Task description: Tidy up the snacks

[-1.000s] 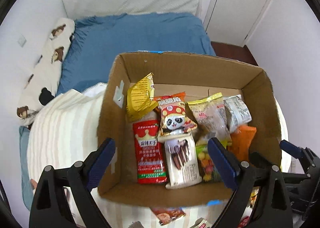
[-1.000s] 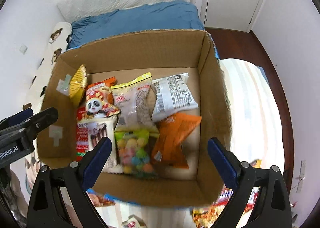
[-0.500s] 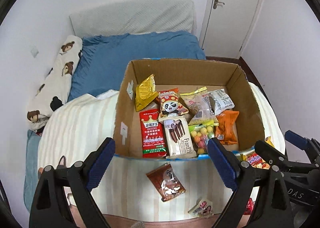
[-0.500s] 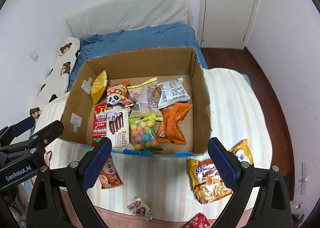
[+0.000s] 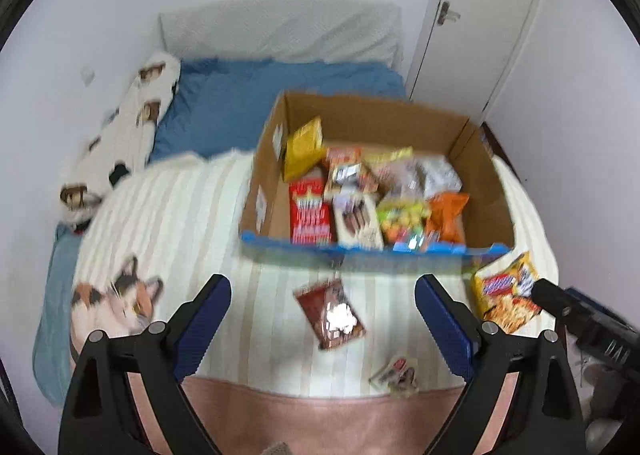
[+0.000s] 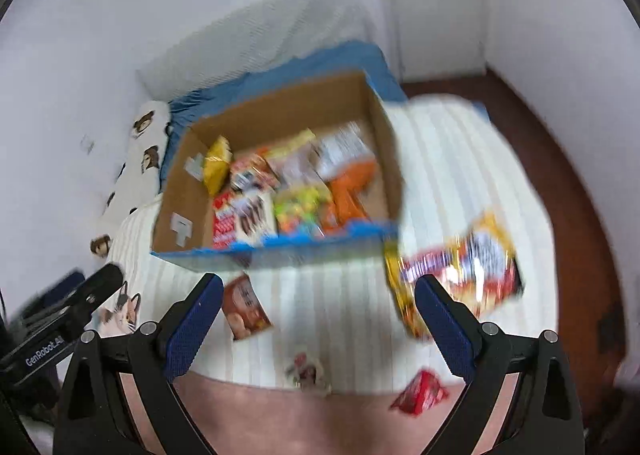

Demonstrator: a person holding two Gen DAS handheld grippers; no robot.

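An open cardboard box [image 5: 264,191] on the striped blanket holds several snack packets, among them a yellow one [image 5: 304,145] and an orange one [image 5: 448,211]. In front of the box lie a brown packet [image 5: 330,313], a big yellow packet [image 5: 506,295] and a small pale packet [image 5: 396,375]. My left gripper [image 5: 323,295] hovers open above the brown packet, holding nothing. The right wrist view is blurred: the box [image 6: 176,199], brown packet [image 6: 244,309], yellow packet [image 6: 460,267] and a red packet [image 6: 420,395] show. My right gripper [image 6: 318,287] is closing slightly, with nothing between its jaws.
The striped blanket [image 5: 180,215] with a cat print covers a bed with a blue sheet [image 5: 240,103] and a bear-print pillow [image 5: 132,127]. A pink cover [image 5: 320,415] lies at the near edge. A white door [image 5: 480,15] and dark floor [image 6: 560,143] are at the right.
Both grippers have drawn back and upward from the box. The box now looks smaller, and loose packets on the blanket in front of it have come into view. The right view has tilted.
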